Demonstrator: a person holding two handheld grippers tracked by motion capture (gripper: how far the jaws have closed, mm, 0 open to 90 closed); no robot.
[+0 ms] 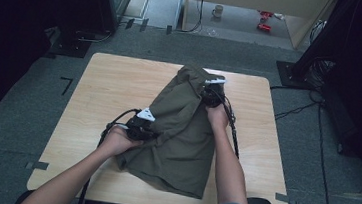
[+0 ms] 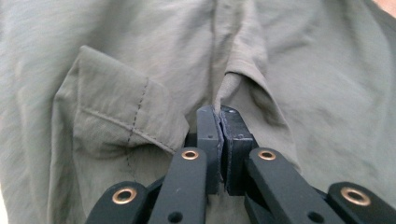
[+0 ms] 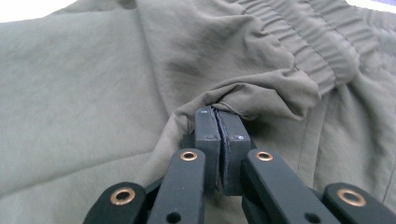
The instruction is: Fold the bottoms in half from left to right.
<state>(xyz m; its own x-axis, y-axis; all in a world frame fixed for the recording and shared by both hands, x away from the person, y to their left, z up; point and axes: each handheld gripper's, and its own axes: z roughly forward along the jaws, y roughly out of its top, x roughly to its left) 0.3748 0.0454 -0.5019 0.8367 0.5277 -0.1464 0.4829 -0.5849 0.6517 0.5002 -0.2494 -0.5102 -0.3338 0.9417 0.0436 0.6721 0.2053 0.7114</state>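
The bench [image 1: 100, 89] carries olive shorts [image 1: 184, 147] lying rumpled across its middle, the elastic waistband [image 3: 303, 42] at the end near the right gripper [image 1: 213, 96]. The left gripper [image 1: 141, 126] sits at the nearer left edge of the cloth.

The left fingers [image 2: 208, 133] are pressed together on a pinched ridge of fabric that rises straight ahead of their tips; a stitched flap [image 2: 116, 112] lies just beside them, to their left in the left gripper view. The right fingers [image 3: 208, 133] are likewise clamped on a bunched fold, with the waistband beyond and to their right.

The shorts look thin, light and limp, likely a little slick. They should sag and slide, so hems, seams or the waistband offer firmer hold than loose cloth.
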